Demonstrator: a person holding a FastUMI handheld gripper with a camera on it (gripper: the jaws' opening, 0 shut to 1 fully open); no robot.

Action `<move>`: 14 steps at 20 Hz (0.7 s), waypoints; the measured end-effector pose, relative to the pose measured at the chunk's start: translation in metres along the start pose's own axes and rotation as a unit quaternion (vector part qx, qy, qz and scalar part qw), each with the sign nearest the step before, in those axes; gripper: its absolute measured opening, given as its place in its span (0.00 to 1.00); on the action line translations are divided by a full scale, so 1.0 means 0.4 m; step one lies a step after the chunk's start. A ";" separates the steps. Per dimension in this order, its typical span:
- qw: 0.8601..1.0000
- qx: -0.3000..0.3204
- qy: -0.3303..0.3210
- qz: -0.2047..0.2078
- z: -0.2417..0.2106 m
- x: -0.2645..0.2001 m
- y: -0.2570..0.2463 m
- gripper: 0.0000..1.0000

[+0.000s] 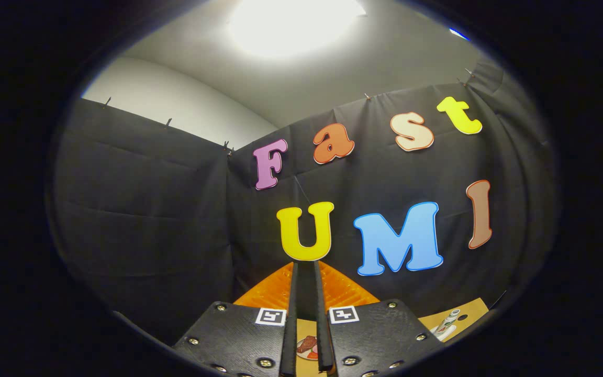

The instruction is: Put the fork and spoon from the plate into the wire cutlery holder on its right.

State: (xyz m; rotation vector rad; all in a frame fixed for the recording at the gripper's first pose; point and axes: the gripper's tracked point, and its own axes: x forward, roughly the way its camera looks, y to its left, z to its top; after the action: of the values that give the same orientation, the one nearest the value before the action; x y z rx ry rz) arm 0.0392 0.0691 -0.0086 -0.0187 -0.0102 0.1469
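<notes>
**Gripper raised toward the booth wall**

Black cloth wall (144,220) under a bright ceiling light (293,21) — the gripper (305,277) points up at it, fingers narrow, holding nothing. Between them shows the plate (306,348) — white, with reddish-brown food.
</notes>
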 end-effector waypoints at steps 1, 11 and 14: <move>1.000 0.000 0.002 0.004 -0.005 0.001 0.012 0.16; 1.000 -0.007 0.000 0.017 -0.017 -0.008 0.080 0.16; 1.000 -0.004 0.000 0.012 -0.018 0.002 0.077 0.16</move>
State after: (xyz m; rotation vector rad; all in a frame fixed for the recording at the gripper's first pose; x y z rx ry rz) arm 0.0356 0.0994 -0.0166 -0.0265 -0.0106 0.1698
